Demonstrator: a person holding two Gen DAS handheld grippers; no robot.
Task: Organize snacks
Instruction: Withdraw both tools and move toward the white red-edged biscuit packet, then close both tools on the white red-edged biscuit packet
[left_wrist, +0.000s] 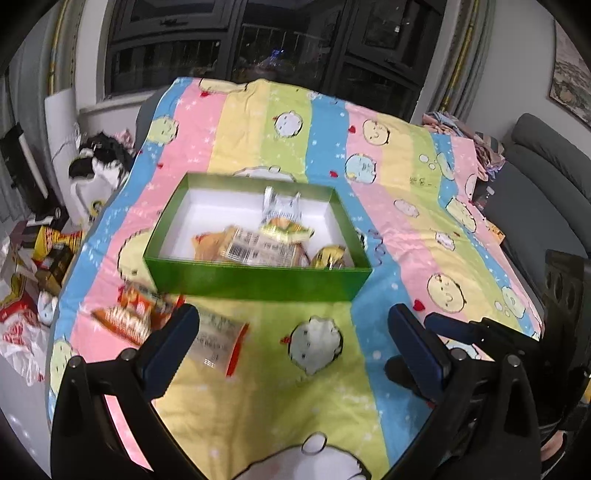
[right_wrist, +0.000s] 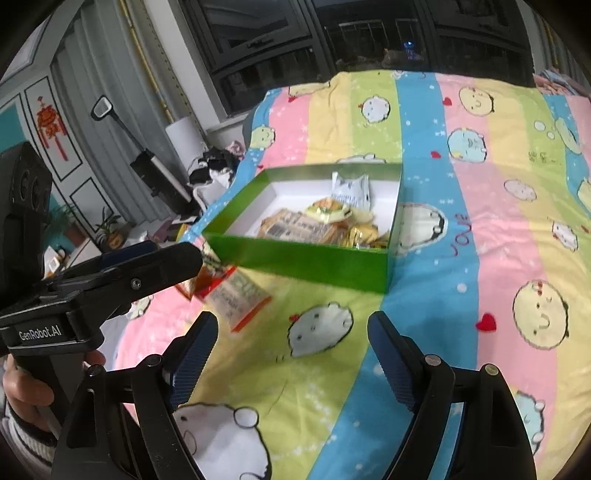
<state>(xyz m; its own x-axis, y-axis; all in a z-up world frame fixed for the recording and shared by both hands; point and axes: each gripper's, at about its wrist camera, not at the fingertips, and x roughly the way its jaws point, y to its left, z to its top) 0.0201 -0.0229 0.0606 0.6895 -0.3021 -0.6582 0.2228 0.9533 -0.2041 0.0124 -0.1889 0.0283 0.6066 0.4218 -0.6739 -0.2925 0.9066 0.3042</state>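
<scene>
**Both grippers empty over the cloth, snacks split between box and table**

The green box (left_wrist: 258, 280) sits on the striped cartoon cloth (left_wrist: 332, 387), and several snack packets (left_wrist: 255, 247) already lie inside it, piled toward its near right corner. Just outside the box's near left corner, loose snack packets (left_wrist: 147, 314) rest on the cloth, a pale one with an orange edge (right_wrist: 240, 299) nearest the camera.

The left gripper (left_wrist: 291, 343) hangs short of the box with its jaws spread wide and nothing between them. The right gripper (right_wrist: 291, 347) is likewise spread and empty.

Only the right wrist view shows the left gripper from the side, its tip just beside the box's near left corner, with a hand (right_wrist: 26, 395) on its handle. Only the left wrist view shows the clutter of bags (left_wrist: 22, 295) beyond the cloth's left edge; blur makes their contents hard to tell.
</scene>
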